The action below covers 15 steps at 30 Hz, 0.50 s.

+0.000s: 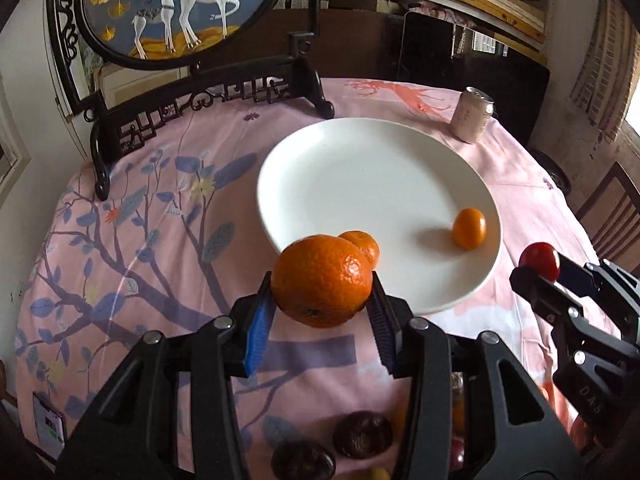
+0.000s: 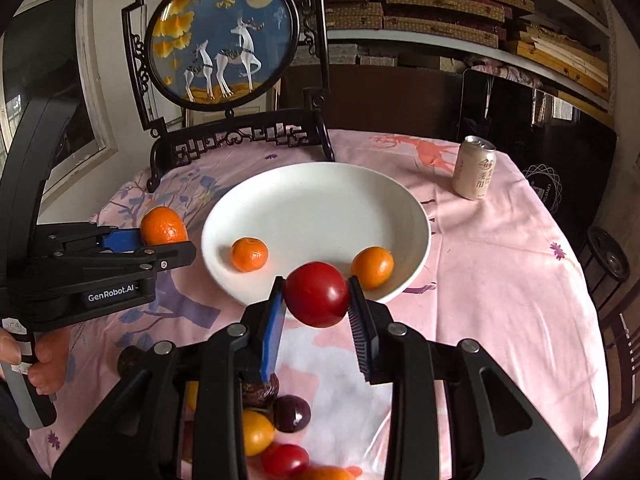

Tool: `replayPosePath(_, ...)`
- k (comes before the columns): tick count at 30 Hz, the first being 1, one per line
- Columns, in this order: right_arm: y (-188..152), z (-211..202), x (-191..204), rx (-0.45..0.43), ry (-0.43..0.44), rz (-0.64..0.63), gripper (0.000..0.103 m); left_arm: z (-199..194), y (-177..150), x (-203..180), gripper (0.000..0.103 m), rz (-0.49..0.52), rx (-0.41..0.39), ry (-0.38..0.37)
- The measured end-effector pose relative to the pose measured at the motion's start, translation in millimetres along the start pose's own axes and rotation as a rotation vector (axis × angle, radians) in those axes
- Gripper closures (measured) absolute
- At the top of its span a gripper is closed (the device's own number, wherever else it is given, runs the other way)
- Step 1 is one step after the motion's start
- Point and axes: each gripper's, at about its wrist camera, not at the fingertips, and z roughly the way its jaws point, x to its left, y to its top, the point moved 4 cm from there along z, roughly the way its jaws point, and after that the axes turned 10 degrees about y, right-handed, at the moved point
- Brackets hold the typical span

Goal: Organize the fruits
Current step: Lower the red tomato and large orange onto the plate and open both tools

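My left gripper (image 1: 322, 300) is shut on a large orange (image 1: 322, 280) and holds it above the cloth at the near left rim of the white plate (image 1: 360, 168). It also shows in the right wrist view (image 2: 164, 240) with the orange (image 2: 162, 224). My right gripper (image 2: 316, 300) is shut on a red tomato (image 2: 317, 294) just short of the plate's (image 2: 320, 188) near rim; from the left wrist view the tomato (image 1: 539, 261) shows at right. Two small mandarins lie in the plate (image 2: 249, 254) (image 2: 372, 267).
A drink can (image 2: 475, 168) stands at the far right of the pink tablecloth. A dark wooden screen stand with a round deer picture (image 2: 222, 40) stands behind the plate. Several loose fruits, dark plums (image 2: 294, 414) and small tomatoes (image 2: 285, 458), lie near the front edge.
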Motion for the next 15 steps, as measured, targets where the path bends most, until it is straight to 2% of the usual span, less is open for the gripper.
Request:
replayPosePath(6, 1.8, 52.5, -8.4, 0.114, 0.001, 0.015, 0.071, 42.9, 19.4, 0.1, 0.058, -0.033, 0.060, 0.008)
replayPosePath(7, 1.5, 58.5, -8.6, 0.129, -0.004, 0.015, 0.070, 45.9, 22.6, -1.8, 0.058, -0.033, 0.051, 0.013)
replayPosePath(8, 1.4, 64.2, -8.7, 0.147, -0.007, 0.013, 0.065, 48.0, 26.2, -3.3, 0.054, -0.031, 0.041, 0.015)
replayPosePath(9, 1.2, 68.5, -8.5, 0.161, -0.008, 0.012, 0.064, 48.4, 29.1, -3.9, 0.048, -0.038, 0.032, 0.009)
replayPosePath(10, 0.3, 69.6, -9.2, 0.162, -0.014, 0.013, 0.064, 46.7, 31.4, -3.4, 0.031, -0.051, 0.018, 0.007)
replayPosePath(11, 0.3, 68.7, -9.6, 0.155, -0.024, 0.015, 0.060, 42.8, 33.4, -2.3, 0.024, -0.066, -0.005, 0.008)
replayPosePath(15, -2.1, 55.2, -13.3, 0.118, -0.015, 0.042, 0.047, 25.6, 31.0, -6.3, 0.023, -0.028, -0.047, 0.002)
